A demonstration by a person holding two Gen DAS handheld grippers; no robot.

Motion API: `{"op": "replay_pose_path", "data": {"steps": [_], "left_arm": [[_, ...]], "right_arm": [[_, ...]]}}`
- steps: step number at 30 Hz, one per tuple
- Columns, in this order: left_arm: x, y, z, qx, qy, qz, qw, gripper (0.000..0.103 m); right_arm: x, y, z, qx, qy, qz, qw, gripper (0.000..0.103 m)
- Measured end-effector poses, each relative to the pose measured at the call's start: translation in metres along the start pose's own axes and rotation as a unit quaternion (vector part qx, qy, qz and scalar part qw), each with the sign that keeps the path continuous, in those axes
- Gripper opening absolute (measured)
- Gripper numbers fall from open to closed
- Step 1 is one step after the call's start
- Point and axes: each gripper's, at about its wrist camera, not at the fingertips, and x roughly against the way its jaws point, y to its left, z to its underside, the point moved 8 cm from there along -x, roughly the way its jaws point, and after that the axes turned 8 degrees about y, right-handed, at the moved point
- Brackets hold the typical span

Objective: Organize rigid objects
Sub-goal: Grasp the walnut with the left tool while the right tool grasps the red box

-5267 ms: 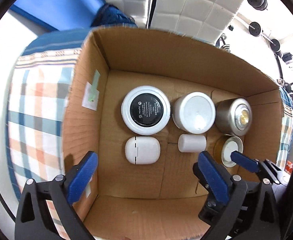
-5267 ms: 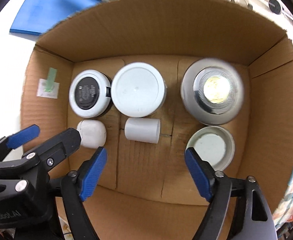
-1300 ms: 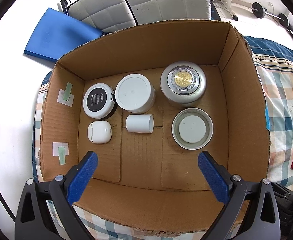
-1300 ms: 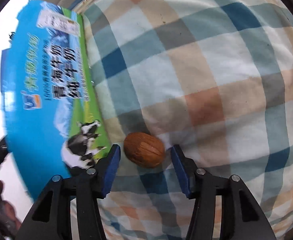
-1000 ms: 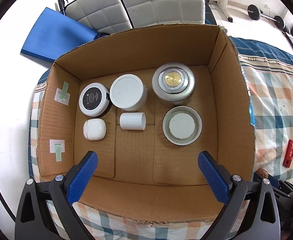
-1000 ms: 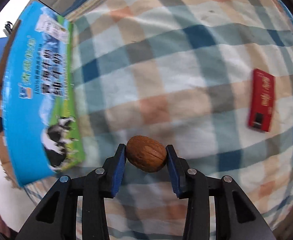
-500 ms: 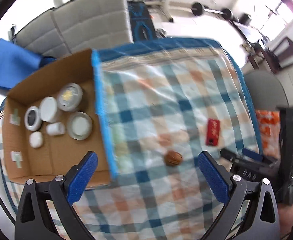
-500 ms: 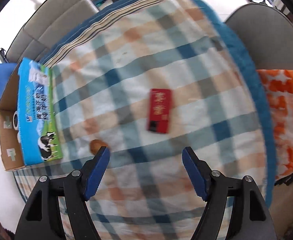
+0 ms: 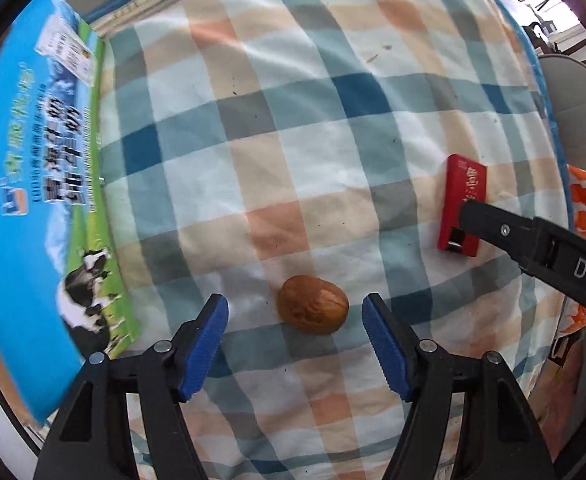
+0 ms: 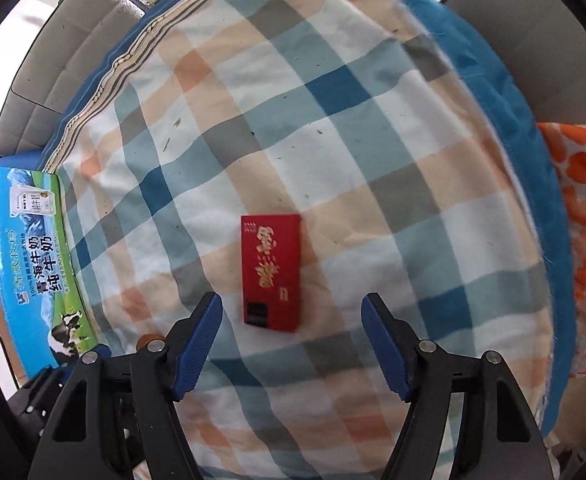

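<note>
left gripper (image 9: 295, 334): brown oval nut (image 9: 313, 310) lies between closing jaws, untouched | right gripper (image 10: 293, 330): flat red rectangular box (image 10: 271, 272) just beyond parted jaws, nothing held

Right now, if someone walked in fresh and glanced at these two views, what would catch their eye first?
Probably the brown nut lying on the checked cloth, right between the open blue fingers of the left gripper, which have just been closing. Next, the red packet lying flat on the same cloth just ahead of the open right gripper, and the bright blue milk carton box along the cloth's left edge.
</note>
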Motion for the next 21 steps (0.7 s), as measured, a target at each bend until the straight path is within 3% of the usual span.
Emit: {"op": "replay_pose_path", "data": {"steps": [2, 3, 7, 9, 13, 17, 21], "left_arm": [[-0.009, 0.002, -0.002, 0.002, 0.011, -0.004, 0.9999, 0.051], [-0.012, 0.002, -0.002, 0.002, 0.016, -0.003, 0.9999, 0.037], [-0.015, 0.004, 0.0, 0.003, 0.02, 0.001, 0.9998, 0.037], [-0.014, 0.007, 0.003, 0.011, 0.023, 0.016, 0.9995, 0.038], [-0.015, 0.024, 0.007, 0.022, 0.034, 0.031, 0.9987, 0.04], [-0.019, 0.025, 0.006, 0.02, 0.039, 0.023, 0.9988, 0.04], [-0.028, 0.01, -0.001, 0.011, 0.036, 0.007, 0.9993, 0.039]], "right_arm": [[-0.008, 0.005, -0.005, 0.004, 0.008, 0.006, 1.0, 0.07], [-0.012, 0.008, -0.008, 0.008, 0.01, 0.01, 1.0, 0.068], [-0.02, 0.015, -0.013, 0.028, 0.011, 0.07, 0.997, 0.058], [-0.02, 0.015, -0.01, 0.051, 0.017, 0.096, 0.994, 0.037], [-0.023, 0.012, 0.003, 0.073, 0.049, 0.095, 0.992, 0.037], [-0.023, 0.006, -0.002, 0.055, 0.044, 0.08, 0.994, 0.038], [-0.034, 0.016, -0.006, 0.07, 0.041, 0.102, 0.991, 0.039]]}}
